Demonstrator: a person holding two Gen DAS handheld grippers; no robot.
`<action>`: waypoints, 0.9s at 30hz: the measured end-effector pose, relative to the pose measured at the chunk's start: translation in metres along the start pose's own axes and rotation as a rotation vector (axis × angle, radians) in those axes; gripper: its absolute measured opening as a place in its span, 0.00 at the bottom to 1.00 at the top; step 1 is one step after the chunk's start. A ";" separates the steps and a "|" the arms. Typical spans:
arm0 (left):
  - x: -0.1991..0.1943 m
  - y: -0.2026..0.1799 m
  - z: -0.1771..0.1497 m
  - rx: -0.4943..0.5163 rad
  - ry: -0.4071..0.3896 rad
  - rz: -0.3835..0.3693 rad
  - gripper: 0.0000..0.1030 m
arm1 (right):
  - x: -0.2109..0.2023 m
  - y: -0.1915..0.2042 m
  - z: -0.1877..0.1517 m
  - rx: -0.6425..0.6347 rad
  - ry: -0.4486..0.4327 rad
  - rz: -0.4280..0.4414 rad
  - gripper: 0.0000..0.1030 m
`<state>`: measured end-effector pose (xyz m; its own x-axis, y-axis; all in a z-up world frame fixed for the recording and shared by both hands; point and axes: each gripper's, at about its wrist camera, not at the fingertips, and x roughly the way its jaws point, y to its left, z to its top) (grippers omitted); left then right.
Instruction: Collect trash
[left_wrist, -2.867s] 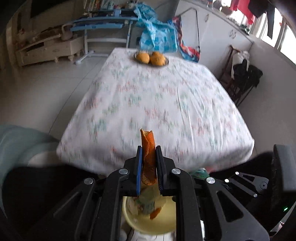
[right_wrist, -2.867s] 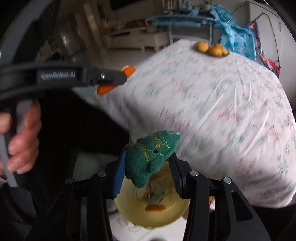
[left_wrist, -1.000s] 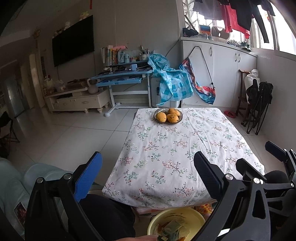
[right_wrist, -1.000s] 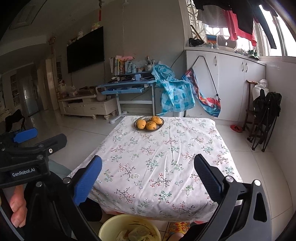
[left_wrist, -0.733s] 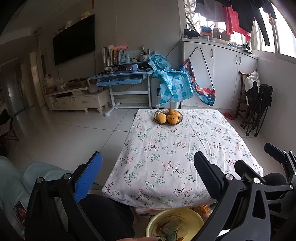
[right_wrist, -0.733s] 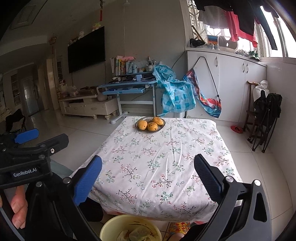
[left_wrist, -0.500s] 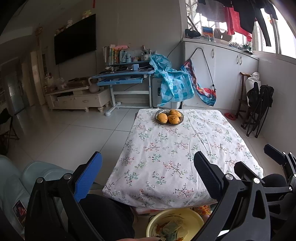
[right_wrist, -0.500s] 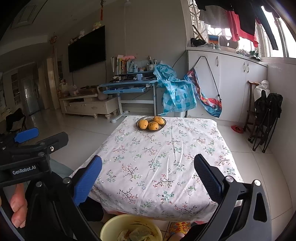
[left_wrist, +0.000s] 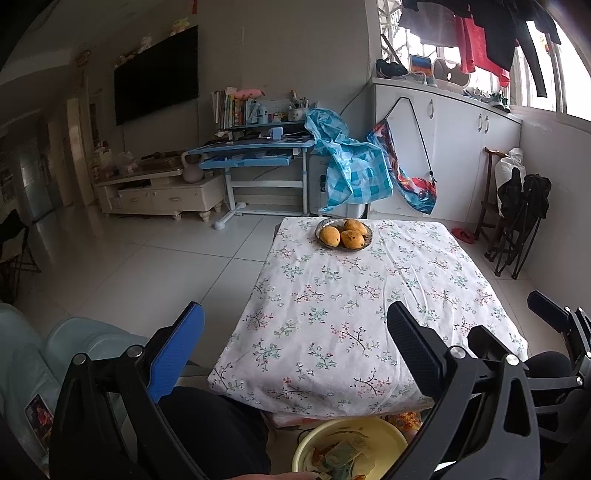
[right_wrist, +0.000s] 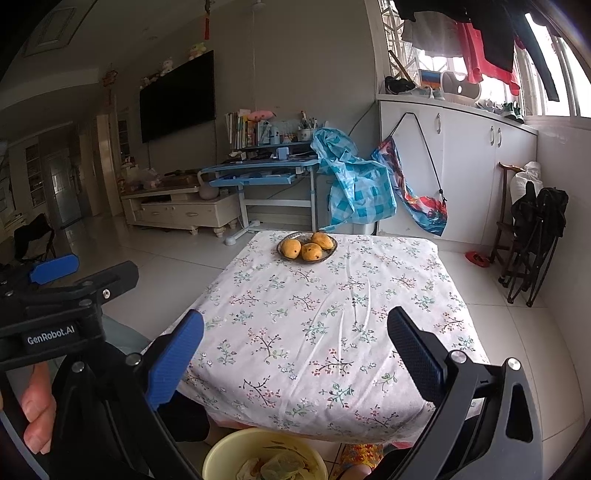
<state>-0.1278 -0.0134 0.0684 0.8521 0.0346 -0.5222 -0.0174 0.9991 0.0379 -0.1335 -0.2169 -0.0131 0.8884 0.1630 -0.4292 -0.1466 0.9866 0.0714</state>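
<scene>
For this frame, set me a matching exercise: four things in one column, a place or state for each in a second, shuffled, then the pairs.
Things:
1. mangoes
2. yellow bin
3. left gripper
4. checked blue cloth

Places or states:
A. open, holding nothing
B. on the floor at the table's near edge, scraps inside
C. in a dish at the table's far end
D. draped beside the blue desk

Pairs: 1-C, 2-B, 3-A, 4-D

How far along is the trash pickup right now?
Mostly done, it seems: the yellow bin below the table edge holds scraps, and the tablecloth carries only the bowl of fruit. The left gripper and right gripper are open, holding nothing. No trash left in view.
</scene>
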 end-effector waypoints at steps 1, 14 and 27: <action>0.000 0.001 0.000 -0.001 0.000 0.001 0.93 | 0.000 0.000 0.000 0.000 0.000 0.000 0.93; 0.008 0.004 0.000 -0.003 0.009 0.010 0.93 | 0.006 0.005 0.001 -0.004 0.010 0.008 0.93; 0.031 0.002 -0.004 0.008 0.032 -0.022 0.93 | 0.020 0.004 0.001 -0.012 0.023 0.020 0.93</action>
<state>-0.1039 -0.0100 0.0490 0.8351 0.0133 -0.5499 0.0056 0.9994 0.0327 -0.1160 -0.2093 -0.0205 0.8752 0.1821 -0.4482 -0.1690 0.9832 0.0693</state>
